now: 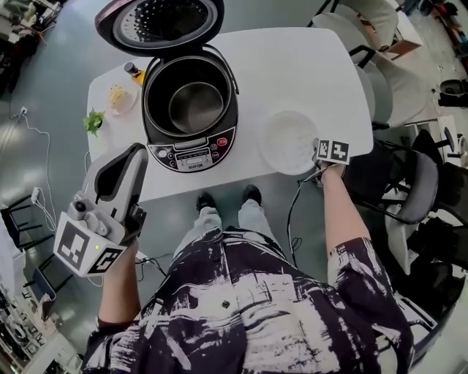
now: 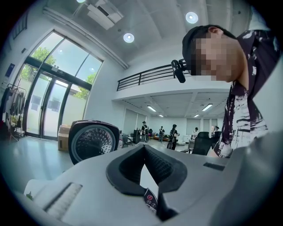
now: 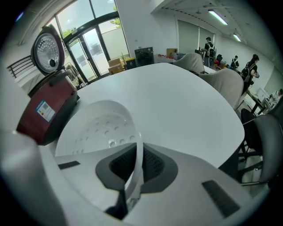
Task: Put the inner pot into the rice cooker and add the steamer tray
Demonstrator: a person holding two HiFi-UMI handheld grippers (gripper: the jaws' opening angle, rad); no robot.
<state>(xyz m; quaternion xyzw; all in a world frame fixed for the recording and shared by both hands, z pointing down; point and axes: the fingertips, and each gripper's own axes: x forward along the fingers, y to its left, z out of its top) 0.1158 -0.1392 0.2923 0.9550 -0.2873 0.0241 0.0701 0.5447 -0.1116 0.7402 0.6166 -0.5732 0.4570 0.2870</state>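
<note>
One steamer tray (image 1: 289,142) at table (image 1: 307,66) edge, rim tight inside right gripper (image 3: 135,167)

One cooker (image 1: 191,155), one pot (image 1: 196,107), one tray (image 1: 289,143)

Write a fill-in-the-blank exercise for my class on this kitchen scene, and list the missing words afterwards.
1. The dark rice cooker with a red front panel stands with its round lid ____.
2. The shiny round metal inner pot already sits ____ the cooker.
3. The right gripper is shut on the ____ of the white perforated plastic steamer tray.

Missing words: open; inside; rim
</note>
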